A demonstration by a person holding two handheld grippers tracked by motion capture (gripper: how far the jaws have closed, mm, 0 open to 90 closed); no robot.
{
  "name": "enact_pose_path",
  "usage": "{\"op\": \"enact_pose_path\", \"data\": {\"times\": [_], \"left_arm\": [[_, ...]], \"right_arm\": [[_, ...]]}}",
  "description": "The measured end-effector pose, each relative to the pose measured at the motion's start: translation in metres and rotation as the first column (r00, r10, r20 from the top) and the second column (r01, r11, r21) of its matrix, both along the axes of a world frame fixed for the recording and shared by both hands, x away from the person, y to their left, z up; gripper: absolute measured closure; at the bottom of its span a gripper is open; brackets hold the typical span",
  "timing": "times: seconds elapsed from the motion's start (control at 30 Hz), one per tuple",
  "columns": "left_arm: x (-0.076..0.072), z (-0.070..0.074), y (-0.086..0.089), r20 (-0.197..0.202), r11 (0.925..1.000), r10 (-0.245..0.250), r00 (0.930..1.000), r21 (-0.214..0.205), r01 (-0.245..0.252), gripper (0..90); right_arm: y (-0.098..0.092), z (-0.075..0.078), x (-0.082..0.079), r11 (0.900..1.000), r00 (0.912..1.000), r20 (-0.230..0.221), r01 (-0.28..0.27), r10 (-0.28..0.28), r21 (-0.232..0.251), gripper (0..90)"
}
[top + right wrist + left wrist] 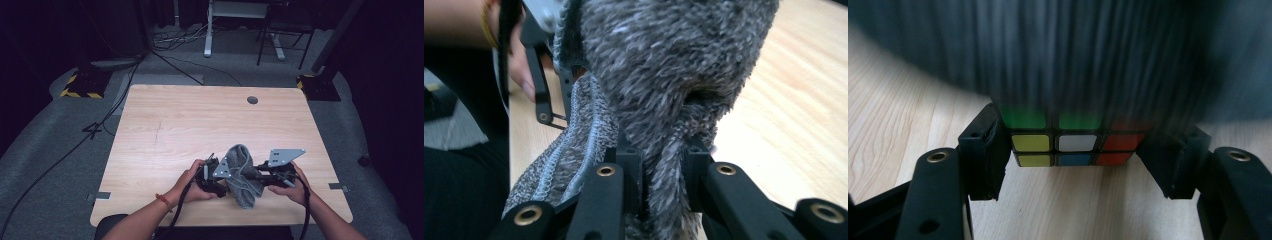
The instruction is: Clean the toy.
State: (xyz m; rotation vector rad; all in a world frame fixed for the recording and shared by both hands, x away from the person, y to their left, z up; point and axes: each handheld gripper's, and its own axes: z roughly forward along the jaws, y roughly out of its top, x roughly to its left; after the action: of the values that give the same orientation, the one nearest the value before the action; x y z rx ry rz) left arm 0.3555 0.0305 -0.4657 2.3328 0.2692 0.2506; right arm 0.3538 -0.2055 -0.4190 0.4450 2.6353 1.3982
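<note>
Cube (1073,142) clamped in left gripper (1075,160) (grey cloth (242,175) draped over).

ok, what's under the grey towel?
A colour cube, clamped in the left gripper: green, yellow, white, blue and orange-red stickers show on its near face. The grey towel, pinched by the right gripper, drapes over the cube's top and covers the rest.

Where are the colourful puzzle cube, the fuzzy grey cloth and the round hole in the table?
Puzzle cube (1075,142), left gripper view, white middle sticker.
Grey cloth (242,175), high view, middle of the draped bundle.
Round hole (252,100), high view, its centre.
</note>
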Motion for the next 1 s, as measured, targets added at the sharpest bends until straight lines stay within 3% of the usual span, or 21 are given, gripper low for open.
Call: {"op": "enact_pose_path", "data": {"times": [0.07, 0.1, 0.27, 0.47, 0.67, 0.93, 1.0], "left_arm": [[0.000, 0.000, 0.000, 0.021, 0.9998, 0.002, 0.9998, 0.022, -0.003, 34.3], [0.001, 0.000, 0.001, 0.010, 0.9998, 0.004, 0.9999, 0.019, -0.004, 34.3], [0.002, 0.003, 0.008, 0.012, 0.9998, 0.018, 0.9998, 0.005, -0.018, 34.3], [0.000, 0.013, 0.017, 0.027, 0.9991, 0.015, 0.9995, -0.041, -0.014, 34.3], [-0.001, 0.023, 0.022, 0.040, 0.9951, -0.004, 0.9992, -0.099, 0.008, 34.3], [0.001, 0.023, 0.018, 0.032, 0.9919, 0.000, 0.9995, -0.127, 0.004, 34.2], [0.001, 0.022, 0.016, 0.046, 0.9939, 0.009, 0.9989, -0.111, -0.004, 34.2]], "right_arm": [[0.008, -0.005, 0.000, 0.9997, 1.0000, 0.005, 0.005, -0.005, -0.025, 76.6], [0.008, -0.006, 0.001, 0.9995, 1.0000, 0.004, 0.009, -0.009, -0.029, 76.7], [-0.004, -0.007, 0.007, 0.9968, 0.9973, 0.014, 0.072, -0.072, -0.034, 76.7], [-0.021, -0.016, 0.020, 0.9853, 0.9882, 0.012, 0.153, -0.153, -0.075, 76.9], [-0.022, -0.025, 0.023, 0.9829, 0.9877, -0.002, 0.155, -0.156, -0.099, 76.9], [-0.018, -0.021, 0.017, 0.9953, 0.9949, -0.031, 0.096, -0.096, -0.010, 77.6], [-0.021, -0.018, 0.017, 0.9950, 0.9946, -0.034, 0.099, -0.098, 0.018, 77.9]]}}
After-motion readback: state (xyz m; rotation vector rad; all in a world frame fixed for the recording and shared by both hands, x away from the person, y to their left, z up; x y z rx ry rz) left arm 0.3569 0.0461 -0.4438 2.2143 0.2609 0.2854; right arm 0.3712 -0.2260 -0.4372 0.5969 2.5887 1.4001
